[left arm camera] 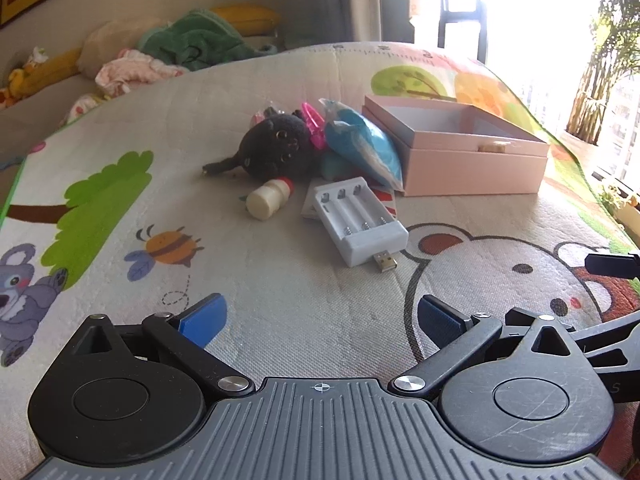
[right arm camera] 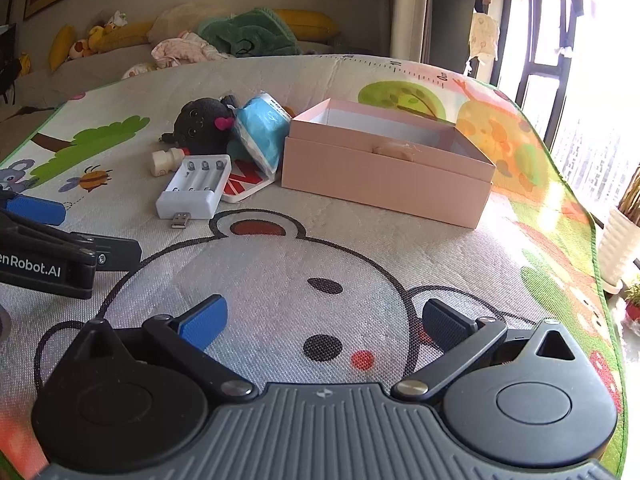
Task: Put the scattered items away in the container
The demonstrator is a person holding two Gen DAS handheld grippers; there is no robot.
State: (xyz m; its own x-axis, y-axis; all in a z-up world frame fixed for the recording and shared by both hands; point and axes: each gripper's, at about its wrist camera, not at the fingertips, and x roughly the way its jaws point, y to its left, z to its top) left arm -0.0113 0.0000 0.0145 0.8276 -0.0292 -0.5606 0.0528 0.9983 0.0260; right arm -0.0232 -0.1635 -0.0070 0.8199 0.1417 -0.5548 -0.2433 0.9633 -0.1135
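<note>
An open pink box stands on the play mat, with a small beige item inside. Left of it lie a white battery charger, a small cream bottle, a black plush toy, a blue packet, a pink clip and a red-and-white card. My left gripper is open and empty, short of the charger. My right gripper is open and empty, in front of the box.
The cartoon play mat covers the surface and drops off at the right edge. A sofa with cushions and clothes sits behind. A white plant pot stands at the right. The left gripper's body shows in the right wrist view.
</note>
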